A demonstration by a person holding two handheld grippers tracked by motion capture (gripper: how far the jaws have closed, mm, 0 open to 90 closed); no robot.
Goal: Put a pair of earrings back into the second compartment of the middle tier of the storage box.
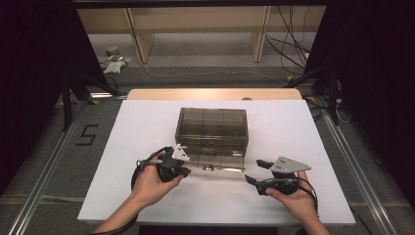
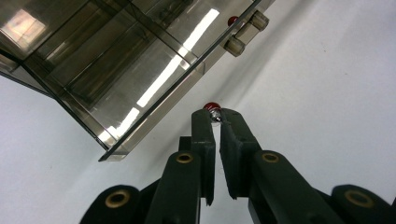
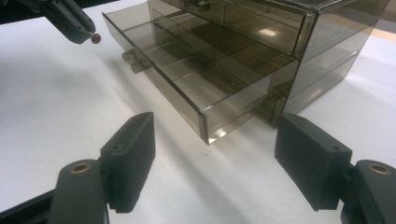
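the left gripper (image 2: 217, 116) has its fingers pinching a small red-headed pin (image 2: 211, 107), held just off the front of the open bottom drawer (image 3: 187, 79) of a smoky clear drawer box (image 1: 211, 129). the box stands near the middle of the white worktop (image 1: 303, 127), its drawer pulled out toward the near edge. the right gripper (image 1: 254, 171) sits near the drawer's right corner, fingers (image 3: 130, 158) spread wide with nothing between them.

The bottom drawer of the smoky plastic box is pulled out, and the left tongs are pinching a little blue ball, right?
Not quite. The ball pinched in the left tongs is red, not blue, as the left gripper view shows. The drawer is indeed pulled out.
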